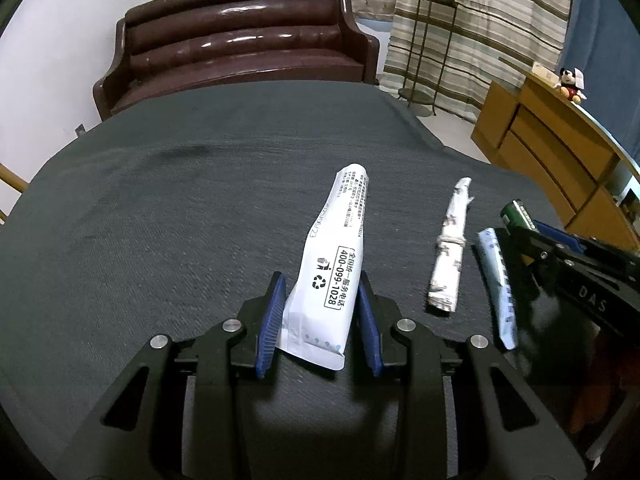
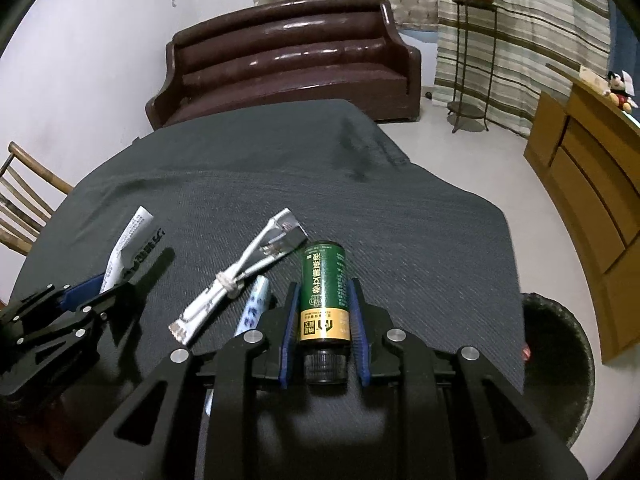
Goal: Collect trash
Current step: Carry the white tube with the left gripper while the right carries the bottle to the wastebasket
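Note:
My left gripper is shut on a white printed sachet that points away over the dark cloth table. My right gripper is shut on a green and gold bottle lying with its black cap toward me. A tied white wrapper and a pale blue-print wrapper lie between the grippers; they also show in the right wrist view as the tied wrapper and the blue-print wrapper. The left gripper and sachet show at left there.
A dark round trash bin stands on the floor right of the table. A brown leather sofa is behind the table. A wooden cabinet stands at right, a plant stand behind, and a wooden chair at left.

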Demonstrator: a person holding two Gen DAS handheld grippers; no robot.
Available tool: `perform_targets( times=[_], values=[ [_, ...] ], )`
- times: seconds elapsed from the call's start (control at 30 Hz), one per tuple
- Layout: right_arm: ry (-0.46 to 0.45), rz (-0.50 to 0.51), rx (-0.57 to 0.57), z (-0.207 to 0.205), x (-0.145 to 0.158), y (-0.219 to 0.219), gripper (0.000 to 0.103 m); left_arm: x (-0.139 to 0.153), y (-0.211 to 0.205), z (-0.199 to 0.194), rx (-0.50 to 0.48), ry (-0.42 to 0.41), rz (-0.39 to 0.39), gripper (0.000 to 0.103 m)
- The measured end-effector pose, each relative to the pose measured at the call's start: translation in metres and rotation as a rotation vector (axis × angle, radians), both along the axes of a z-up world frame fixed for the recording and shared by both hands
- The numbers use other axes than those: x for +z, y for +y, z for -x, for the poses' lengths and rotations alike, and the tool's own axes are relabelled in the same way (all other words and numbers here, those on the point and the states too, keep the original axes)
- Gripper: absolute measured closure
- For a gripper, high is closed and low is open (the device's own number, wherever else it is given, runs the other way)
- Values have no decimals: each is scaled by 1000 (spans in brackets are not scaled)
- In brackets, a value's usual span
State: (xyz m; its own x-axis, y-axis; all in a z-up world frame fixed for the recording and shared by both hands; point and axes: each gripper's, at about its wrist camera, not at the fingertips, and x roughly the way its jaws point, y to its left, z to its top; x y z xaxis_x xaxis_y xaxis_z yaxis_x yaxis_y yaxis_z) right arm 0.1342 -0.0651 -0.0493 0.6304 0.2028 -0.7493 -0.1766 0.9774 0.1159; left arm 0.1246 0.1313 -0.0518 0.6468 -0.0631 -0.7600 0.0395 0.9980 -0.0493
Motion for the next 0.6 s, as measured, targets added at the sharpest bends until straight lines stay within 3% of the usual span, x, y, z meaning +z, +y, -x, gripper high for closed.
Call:
perform_targets(
  times=[0.6],
  values=[
    [-34,-11,-137,51,6,-72,78,12,-75,31,-75,-41,18,69]
  ],
)
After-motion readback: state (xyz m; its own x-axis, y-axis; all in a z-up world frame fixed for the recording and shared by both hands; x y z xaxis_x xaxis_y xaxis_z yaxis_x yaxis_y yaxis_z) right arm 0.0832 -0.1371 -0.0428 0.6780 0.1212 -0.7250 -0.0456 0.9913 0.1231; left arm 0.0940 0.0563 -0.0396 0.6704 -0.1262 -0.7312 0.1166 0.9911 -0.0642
